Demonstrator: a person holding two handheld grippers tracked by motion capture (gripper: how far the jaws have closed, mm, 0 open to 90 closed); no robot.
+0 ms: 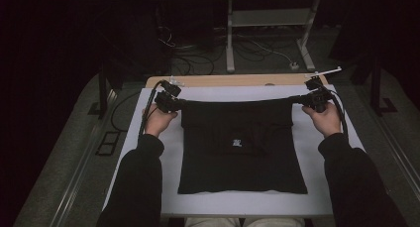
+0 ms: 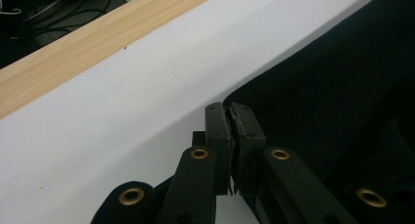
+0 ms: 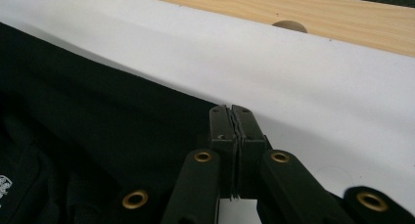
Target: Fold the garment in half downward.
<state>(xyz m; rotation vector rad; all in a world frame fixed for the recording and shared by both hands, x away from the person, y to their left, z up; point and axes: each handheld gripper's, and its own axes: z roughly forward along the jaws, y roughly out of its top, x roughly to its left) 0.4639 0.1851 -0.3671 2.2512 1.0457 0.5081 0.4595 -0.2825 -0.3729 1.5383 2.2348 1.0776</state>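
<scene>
A black shirt (image 1: 241, 147) lies folded on the white mat (image 1: 317, 147) covering the wooden table (image 1: 237, 80), its far edge stretched taut between the two grippers. The left gripper (image 1: 174, 103) clenches the far left corner, jaws pressed together on the cloth; the right gripper (image 1: 308, 100) pinches the far right corner the same way (a small white logo (image 1: 237, 142) faces up mid-shirt). Both corners sit slightly lifted off the mat

White print (image 1: 237, 142) on the black garment (image 1: 237, 157) too small to read; its gripper-pinched corners hidden.
</scene>
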